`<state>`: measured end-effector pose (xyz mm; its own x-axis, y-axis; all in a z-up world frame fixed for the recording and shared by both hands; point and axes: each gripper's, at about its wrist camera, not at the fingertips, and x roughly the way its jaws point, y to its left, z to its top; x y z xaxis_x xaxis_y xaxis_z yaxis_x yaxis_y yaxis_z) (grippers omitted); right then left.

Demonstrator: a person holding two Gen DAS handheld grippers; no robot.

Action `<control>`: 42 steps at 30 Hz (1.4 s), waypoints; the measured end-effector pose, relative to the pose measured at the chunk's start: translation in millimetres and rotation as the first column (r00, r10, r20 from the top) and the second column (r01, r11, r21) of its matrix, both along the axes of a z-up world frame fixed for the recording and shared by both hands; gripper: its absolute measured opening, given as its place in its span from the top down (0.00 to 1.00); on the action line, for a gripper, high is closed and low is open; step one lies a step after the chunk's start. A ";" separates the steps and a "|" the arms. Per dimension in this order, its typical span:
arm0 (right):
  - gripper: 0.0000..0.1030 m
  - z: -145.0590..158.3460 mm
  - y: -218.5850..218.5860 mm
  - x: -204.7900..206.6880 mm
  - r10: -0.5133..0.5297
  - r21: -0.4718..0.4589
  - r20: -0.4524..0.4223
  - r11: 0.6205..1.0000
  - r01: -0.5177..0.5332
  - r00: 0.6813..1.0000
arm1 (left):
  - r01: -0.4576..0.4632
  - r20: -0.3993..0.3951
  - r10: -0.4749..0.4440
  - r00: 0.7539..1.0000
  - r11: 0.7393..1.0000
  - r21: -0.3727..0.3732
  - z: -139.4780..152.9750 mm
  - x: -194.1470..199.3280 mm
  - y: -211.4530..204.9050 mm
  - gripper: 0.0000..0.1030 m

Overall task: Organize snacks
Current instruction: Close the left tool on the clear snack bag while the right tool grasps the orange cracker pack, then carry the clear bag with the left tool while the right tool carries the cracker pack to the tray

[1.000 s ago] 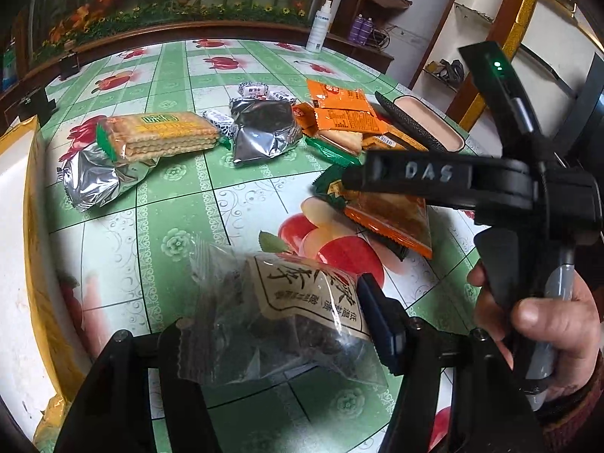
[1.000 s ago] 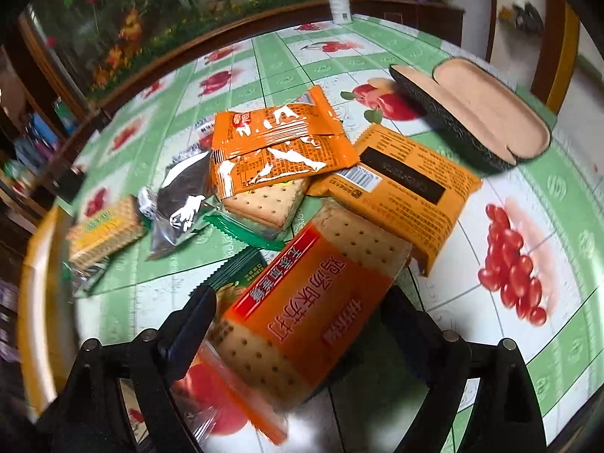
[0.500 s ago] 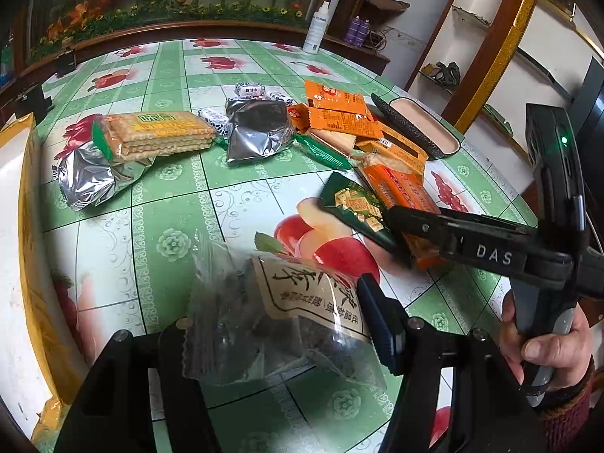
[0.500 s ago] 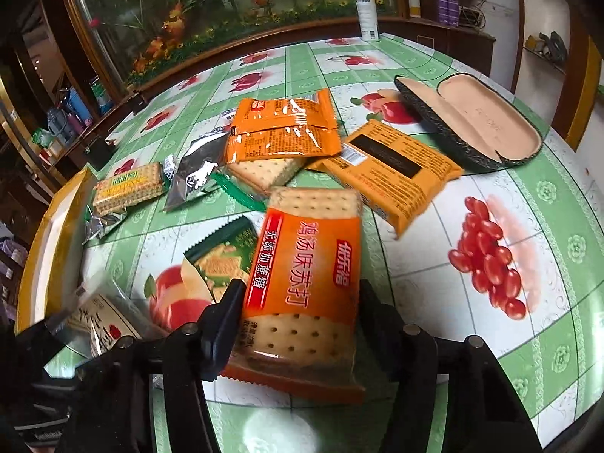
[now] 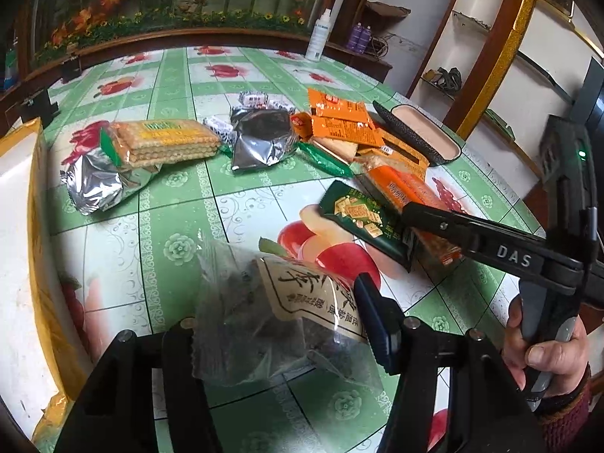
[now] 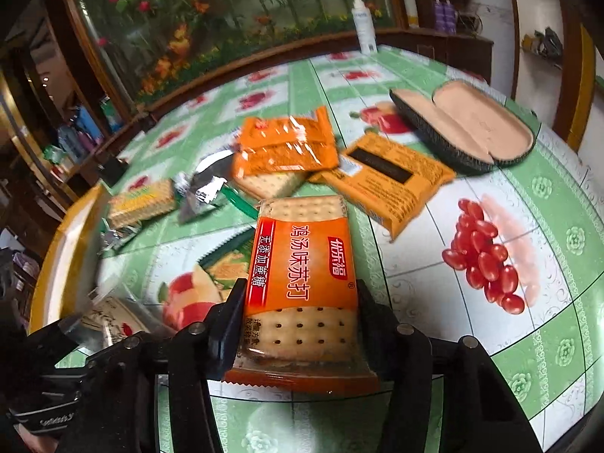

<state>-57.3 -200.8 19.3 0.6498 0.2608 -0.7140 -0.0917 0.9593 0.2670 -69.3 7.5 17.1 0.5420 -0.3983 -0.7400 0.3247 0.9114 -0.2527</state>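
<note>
My left gripper [image 5: 279,324] is shut on a clear bag of dark snacks with a tan label [image 5: 287,313], held above the table. My right gripper [image 6: 298,313] is shut on an orange soda-cracker pack [image 6: 302,275], lifted off the table; the pack also shows in the left wrist view [image 5: 411,200] beside the right gripper's finger [image 5: 430,215]. A dark green cracker pack [image 5: 362,222] lies under it on the table [image 5: 181,207]. More snacks lie beyond: orange packs [image 6: 290,147], a yellow-orange pack [image 6: 392,181], silver bags [image 5: 260,143], a wafer pack [image 5: 166,143].
An open glasses case [image 6: 464,128] lies at the right back. A yellow-rimmed white tray [image 5: 19,245] stands at the table's left edge. A white bottle [image 5: 315,34] stands at the far edge. Shelves and a wooden frame rise to the right.
My right gripper has lifted the orange cracker pack and swung it back toward me, straightening it. My left gripper holds the clear bag in the same place.
</note>
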 end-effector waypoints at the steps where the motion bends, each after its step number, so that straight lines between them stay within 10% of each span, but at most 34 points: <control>1: 0.44 3.8 1.3 -4.1 0.004 -0.003 0.032 1.000 -0.004 0.999 | -0.003 0.005 0.003 1.000 1.000 0.001 0.8 -1.1 0.3 0.44; 17: 0.44 2.5 0.2 -16.9 0.008 0.073 0.043 0.997 -0.011 0.999 | -0.027 -0.003 0.027 1.000 1.000 -0.014 11.1 -6.5 11.7 0.51; 24: 0.44 1.3 -2.3 -16.5 0.008 0.091 0.040 0.996 -0.012 0.999 | -0.013 -0.052 0.014 0.999 1.000 0.022 4.9 -9.6 12.5 0.24; 32: 0.44 0.3 -6.6 -16.2 0.016 0.127 0.043 0.992 -0.022 0.999 | 0.036 -0.042 -0.029 0.999 0.986 0.163 -5.6 -14.4 -11.4 0.24; 36: 0.44 1.2 -9.0 -18.2 0.021 0.140 0.054 0.990 -0.028 0.998 | 0.035 -0.006 -0.034 0.999 0.977 0.210 -4.0 -18.5 -20.2 0.55; 42: 0.44 3.6 -7.4 -21.8 0.026 0.135 0.072 0.990 -0.036 0.997 | 0.018 -0.014 -0.016 1.000 0.988 0.152 -0.9 -17.7 -10.8 0.58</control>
<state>-79.1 -208.2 22.9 0.6869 0.3734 -0.6235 -0.1437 0.9108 0.3870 -87.0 -3.3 16.2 0.5263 -0.2899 -0.7994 0.3382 0.9339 -0.1160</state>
